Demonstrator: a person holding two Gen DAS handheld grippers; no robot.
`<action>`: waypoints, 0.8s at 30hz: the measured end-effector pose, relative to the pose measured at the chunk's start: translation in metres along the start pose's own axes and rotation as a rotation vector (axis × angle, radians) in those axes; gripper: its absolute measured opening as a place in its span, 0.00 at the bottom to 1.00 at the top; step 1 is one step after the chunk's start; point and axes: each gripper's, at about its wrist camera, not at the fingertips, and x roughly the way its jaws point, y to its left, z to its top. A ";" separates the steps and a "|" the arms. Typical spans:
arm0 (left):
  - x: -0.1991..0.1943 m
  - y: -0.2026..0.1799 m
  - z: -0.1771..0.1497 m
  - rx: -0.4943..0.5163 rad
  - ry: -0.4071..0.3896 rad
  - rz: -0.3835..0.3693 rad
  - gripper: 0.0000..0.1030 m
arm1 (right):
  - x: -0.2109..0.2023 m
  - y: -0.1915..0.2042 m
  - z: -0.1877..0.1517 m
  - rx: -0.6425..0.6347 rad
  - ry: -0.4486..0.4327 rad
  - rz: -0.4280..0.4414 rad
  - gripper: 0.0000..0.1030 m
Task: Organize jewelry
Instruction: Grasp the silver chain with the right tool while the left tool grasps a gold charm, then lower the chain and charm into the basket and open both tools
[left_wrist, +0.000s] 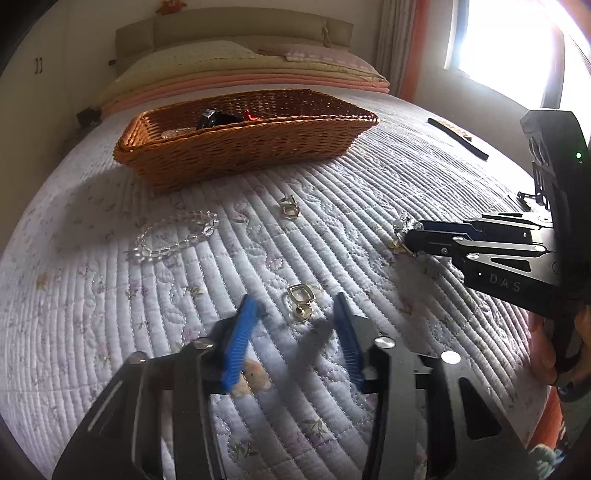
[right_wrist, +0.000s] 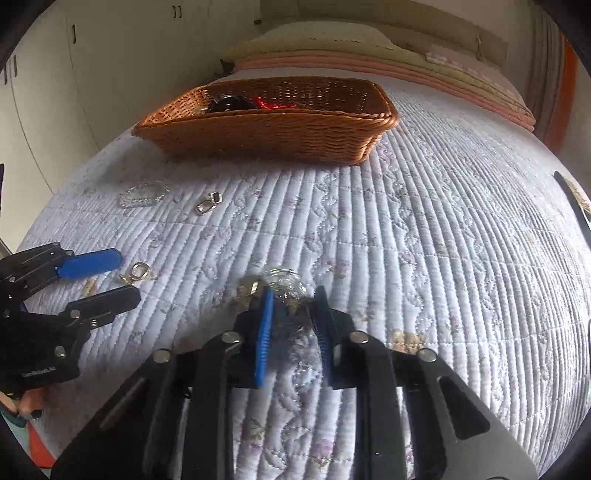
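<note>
The bed (left_wrist: 332, 229), covered in a quilted spread, is carrying all the work. The wicker basket (left_wrist: 243, 144) is sitting at twelve o'clock from both claws, already holding a dark piece and a red piece.

Step in hand, as judged: loose pieces are being collected for the basket. The right claw (right_wrist: 293, 295) is standing partly open, its blue pads flanking a clear crystal piece (right_wrist: 284, 284) with gold fittings; the piece is lying between the fingertips, and firm contact cannot be confirmed. The next move is calling for a full closing on that piece, then a lift toward twelve o'clock.

The left claw (left_wrist: 295, 306) is standing wide open and holding nothing. A gold-framed earring (left_wrist: 300, 302) is lying on the quilt between its fingertips, untouched; a descent and a squeeze appear needed.

A clear bead bracelet (left_wrist: 177, 236) is lying at eleven o'clock of the left claw. A second earring (left_wrist: 289, 206) is lying at twelve o'clock, short of the basket.
</note>
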 end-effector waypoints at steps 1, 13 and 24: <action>0.000 0.000 0.000 -0.002 0.001 0.009 0.18 | -0.001 0.002 0.000 -0.003 -0.003 -0.001 0.13; -0.031 0.011 0.002 -0.048 -0.134 -0.071 0.08 | -0.028 0.000 0.008 0.085 -0.051 0.176 0.07; -0.079 0.031 0.029 -0.070 -0.290 -0.174 0.08 | -0.075 0.007 0.045 0.071 -0.164 0.195 0.07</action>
